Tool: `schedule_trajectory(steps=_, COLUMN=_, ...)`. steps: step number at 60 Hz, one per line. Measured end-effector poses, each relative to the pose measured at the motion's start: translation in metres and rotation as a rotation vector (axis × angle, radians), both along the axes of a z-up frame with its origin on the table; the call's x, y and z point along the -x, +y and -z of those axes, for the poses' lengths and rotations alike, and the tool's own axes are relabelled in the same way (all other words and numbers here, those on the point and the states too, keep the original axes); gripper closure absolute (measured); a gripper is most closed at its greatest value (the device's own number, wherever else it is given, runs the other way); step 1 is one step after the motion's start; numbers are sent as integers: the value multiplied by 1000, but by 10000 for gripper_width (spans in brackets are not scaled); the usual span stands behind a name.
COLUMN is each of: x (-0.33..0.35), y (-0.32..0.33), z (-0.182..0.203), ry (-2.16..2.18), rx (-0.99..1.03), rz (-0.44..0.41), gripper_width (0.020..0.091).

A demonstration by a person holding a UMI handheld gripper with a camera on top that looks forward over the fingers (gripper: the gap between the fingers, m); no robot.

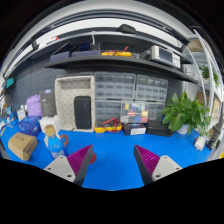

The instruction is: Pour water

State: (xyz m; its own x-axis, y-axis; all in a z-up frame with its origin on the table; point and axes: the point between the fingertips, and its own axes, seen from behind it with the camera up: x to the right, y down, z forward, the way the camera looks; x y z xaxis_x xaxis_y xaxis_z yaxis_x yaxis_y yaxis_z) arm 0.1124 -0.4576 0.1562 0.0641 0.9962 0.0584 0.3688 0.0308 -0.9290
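**Tool empty and wide, water vessel likely ahead to the left**

Spread apart over bare blue bench point(115, 160), the tool point(114, 161), with nothing pinched between the pink pads point(78, 160) and nothing standing in the gap.

Farthest left, a tan box point(21, 146) near the bench's edge, with a dark blue item point(29, 126) just behind it and a purple container point(35, 105) further back. Next along, just beyond the left fingertip, a small blue bottle-like thing with a light top point(54, 144), seemingly upright: probably the vessel for pouring, though too small to be sure. Lying ahead and left of the tool, so a swing leftward called for before any closing; nearest neighbour the tan box, close enough to be nudged.

Further right, well beyond the fingers, a white appliance with a dark door point(75, 103) against the back, then a clear box with orange contents point(134, 115), small items beside it unreadable. No clear receiving cup to be picked out.

Farthest right, a leafy green plant point(186, 112), well apart from the tool and out of the way.
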Motion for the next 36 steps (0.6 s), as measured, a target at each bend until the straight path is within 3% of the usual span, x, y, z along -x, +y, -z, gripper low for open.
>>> schedule_trajectory(steps=16, x=-45, y=-81, z=57, ry=-62, rx=40, rz=-145, gripper_width=266)
schedule_trajectory(steps=36, x=5, y=-164, z=88, ry=-23, rx=71, rz=-204, gripper_width=252)
